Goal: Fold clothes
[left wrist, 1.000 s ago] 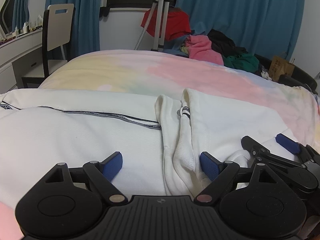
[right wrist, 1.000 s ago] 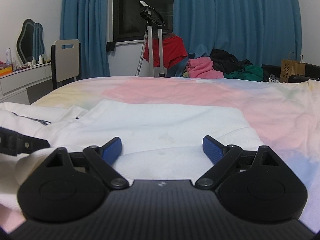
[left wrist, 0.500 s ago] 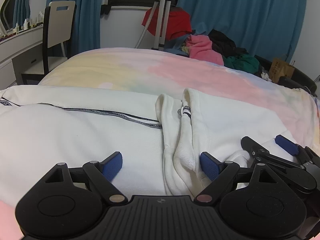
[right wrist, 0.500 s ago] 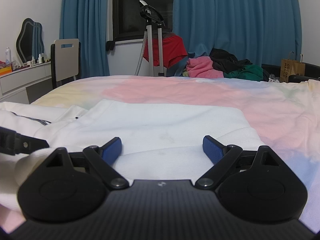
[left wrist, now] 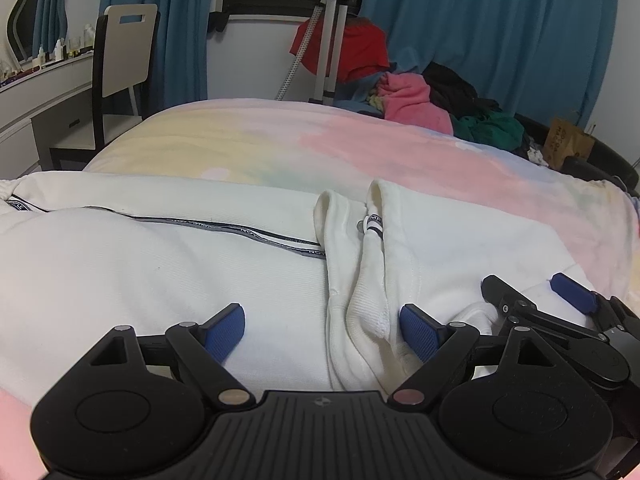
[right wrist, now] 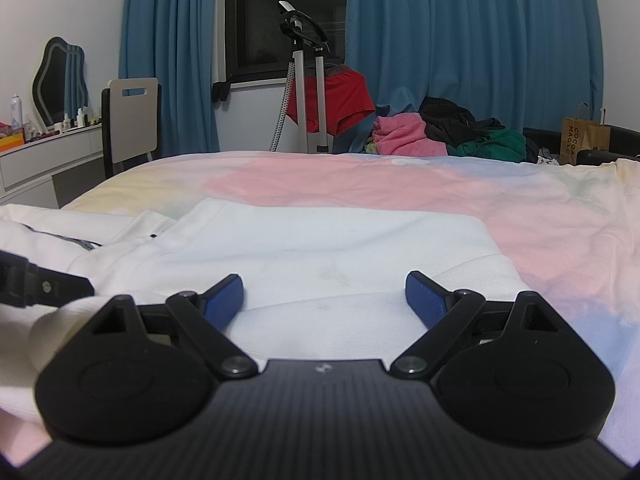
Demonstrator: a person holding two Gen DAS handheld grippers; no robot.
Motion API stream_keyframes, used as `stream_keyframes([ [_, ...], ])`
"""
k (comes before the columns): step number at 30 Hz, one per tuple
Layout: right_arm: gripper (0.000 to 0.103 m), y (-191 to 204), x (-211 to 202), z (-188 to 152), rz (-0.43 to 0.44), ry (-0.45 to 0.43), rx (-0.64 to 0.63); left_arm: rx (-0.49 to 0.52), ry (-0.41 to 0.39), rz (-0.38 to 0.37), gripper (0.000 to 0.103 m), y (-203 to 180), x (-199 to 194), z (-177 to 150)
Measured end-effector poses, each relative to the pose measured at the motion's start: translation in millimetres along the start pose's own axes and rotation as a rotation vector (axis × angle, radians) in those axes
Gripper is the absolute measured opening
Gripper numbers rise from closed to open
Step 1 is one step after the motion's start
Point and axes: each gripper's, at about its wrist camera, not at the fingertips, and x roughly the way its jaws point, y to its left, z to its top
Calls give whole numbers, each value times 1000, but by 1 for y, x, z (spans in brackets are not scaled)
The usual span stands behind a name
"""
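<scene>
A white hooded sweatshirt (left wrist: 140,264) with a dark printed tape stripe lies spread on the pastel bed (left wrist: 360,148). Its ribbed collar and hood folds (left wrist: 360,280) bunch in the middle. My left gripper (left wrist: 322,326) is open, low over the cloth, with the collar fold between its blue pads. My right gripper (right wrist: 324,294) is open over the sweatshirt's right part (right wrist: 340,240); it also shows at the right edge of the left wrist view (left wrist: 560,304). The left gripper's finger (right wrist: 44,286) shows at the left of the right wrist view.
A heap of pink, black and green clothes (right wrist: 448,136) lies at the bed's far edge. A garment steamer stand with a red garment (right wrist: 316,96), a chair (right wrist: 132,120), a dresser with a mirror (right wrist: 48,148) and a paper bag (right wrist: 584,140) stand beyond the bed.
The left wrist view has shifted slightly, with the sweatshirt sitting a little lower in frame. Both grippers stay open and nearly still.
</scene>
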Motion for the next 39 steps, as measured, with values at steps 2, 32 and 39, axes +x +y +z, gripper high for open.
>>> stream_keyframes([
  [2,90,0,0,0,0,0,0,1,1,-6,86,1,0,0],
  [32,90,5,4,0,-35,-4,9,-286,78,-326,86,43,19,14],
  [39,90,6,6,0,-38,-2,4,-279,124,-385,88,45,62,33],
])
